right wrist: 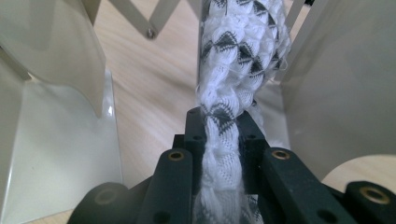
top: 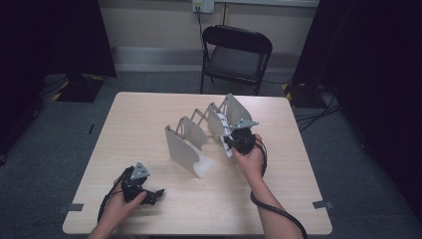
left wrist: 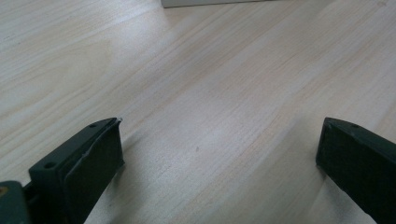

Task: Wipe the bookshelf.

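Right gripper (right wrist: pixel 219 140) jaws clamped on white knitted cloth with grey triangle pattern (right wrist: pixel 240 51); cloth pinched thin between pads, bulged out beyond them. Cloth sat between two upright panels of beige accordion-style plastic rack (top: pixel 186 144). In high view right gripper (top: pixel 230 142) was at rack's far right section, cloth (top: pixel 221 127) against panel. Rack stood mid-table on light wood table (top: pixel 149 114). Left gripper (top: pixel 158 193) low over near-left table area, well apart from rack, jaws spread wide, nothing between. Black folding chair (top: pixel 236 52) behind table.

A white cloth (right wrist: pixel 236 60) with grey triangles, beige rack (top: pixel 189 142), pale wooden table (top: pixel 149 119), black chair (top: pixel 236 52).
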